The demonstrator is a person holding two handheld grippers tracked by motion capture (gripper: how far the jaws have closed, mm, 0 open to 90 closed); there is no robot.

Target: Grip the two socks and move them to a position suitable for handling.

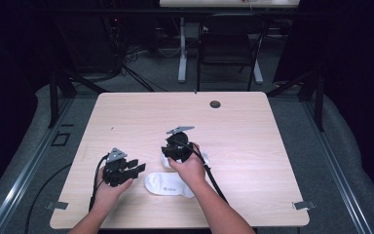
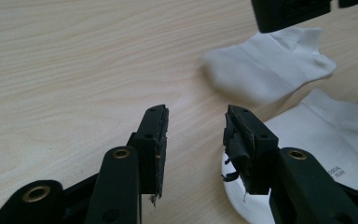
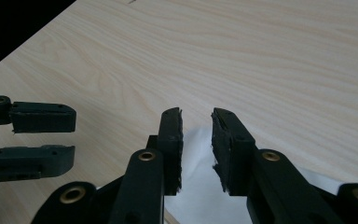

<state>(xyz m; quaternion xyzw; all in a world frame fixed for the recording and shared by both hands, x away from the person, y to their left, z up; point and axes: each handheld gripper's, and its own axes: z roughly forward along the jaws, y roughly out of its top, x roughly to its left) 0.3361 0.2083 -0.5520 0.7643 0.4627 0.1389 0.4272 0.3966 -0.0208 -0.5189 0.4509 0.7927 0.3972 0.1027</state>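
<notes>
Pale wood table under the overhead camera, dark room around it, a black chair and desk legs in the gloom behind. I have two white socks in front of me, close to the near edge: one sock lies flat between my hands, and a second sock sits just beyond it, mostly under my right hand.

My left gripper hovers just left of the near sock. In the left gripper view its jaws stand apart with nothing between them; the near sock lies just under and beyond the right-hand jaw, and the far sock is a little way ahead. My right gripper is over the far sock. In the right gripper view its jaws are also apart, narrowly, with white cloth directly below the gap; I read it as empty, not yet pinching.

I judge I'm at the approach step, before any grasp. Next I need to bring the right jaws down onto the cloth, close on an edge, and line the left up on the near sock's cuff.

Both are short ankle socks, thin, limp, slightly rumpled; the near one carries small grey print on its sole. They will fold and drag when lifted.
</notes>
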